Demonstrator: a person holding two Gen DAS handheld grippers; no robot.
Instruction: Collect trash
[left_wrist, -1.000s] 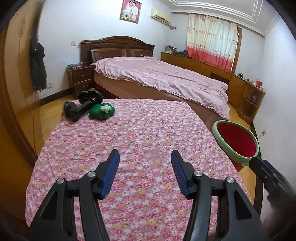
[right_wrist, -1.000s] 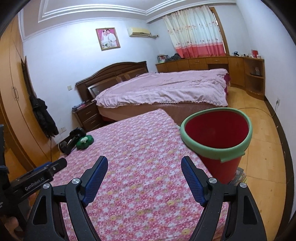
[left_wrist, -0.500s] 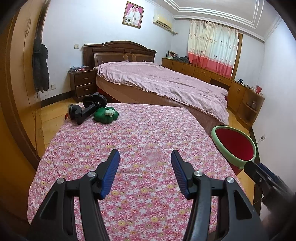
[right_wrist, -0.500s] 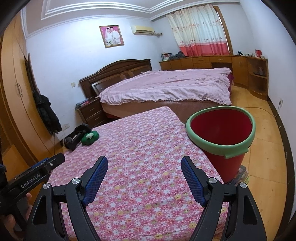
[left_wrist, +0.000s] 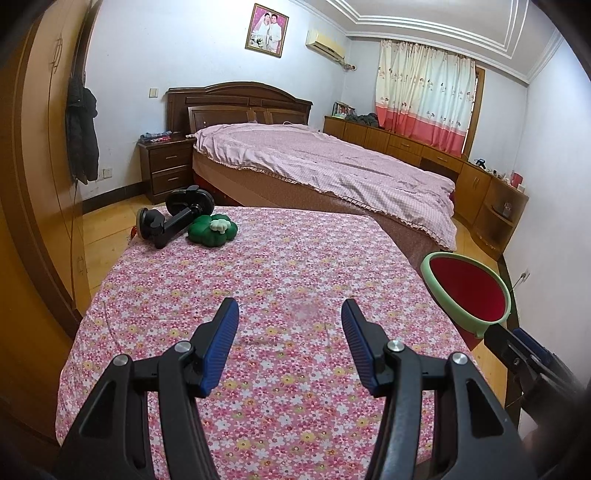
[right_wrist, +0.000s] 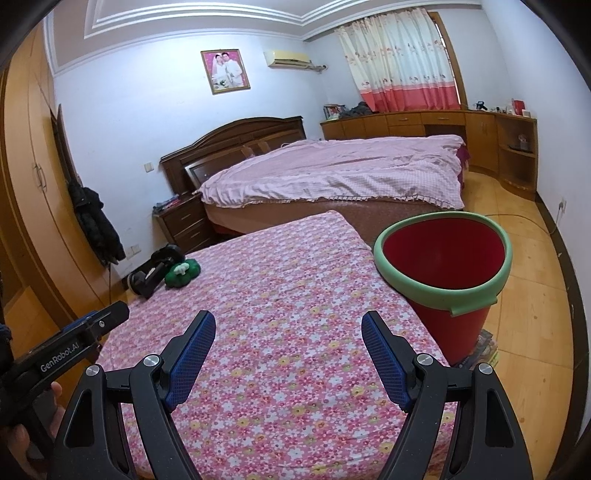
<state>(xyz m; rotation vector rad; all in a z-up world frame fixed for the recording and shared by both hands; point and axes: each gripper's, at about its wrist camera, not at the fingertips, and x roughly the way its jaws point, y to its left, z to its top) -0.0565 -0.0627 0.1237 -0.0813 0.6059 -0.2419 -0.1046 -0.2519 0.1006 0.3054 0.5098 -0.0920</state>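
Note:
A red bin with a green rim (right_wrist: 443, 262) stands on the floor at the right edge of a table with a pink flowered cloth (right_wrist: 280, 295); it also shows in the left wrist view (left_wrist: 467, 295). A green clover-shaped object (left_wrist: 212, 230) and a black holder (left_wrist: 173, 218) lie at the table's far left corner, and both show in the right wrist view, the green one (right_wrist: 181, 275) beside the black one (right_wrist: 151, 275). My left gripper (left_wrist: 290, 332) is open and empty over the near part of the cloth. My right gripper (right_wrist: 288, 343) is open and empty, left of the bin.
A bed with a pink cover (left_wrist: 317, 166) stands beyond the table. A dark nightstand (left_wrist: 166, 171) is at the back left. A wooden wardrobe (left_wrist: 33, 184) with a black coat lines the left side. Low wooden cabinets (right_wrist: 424, 125) run under the curtain.
Both grippers have pulled back and risen slightly, so the table and bin look a little farther. Both stay open and empty.

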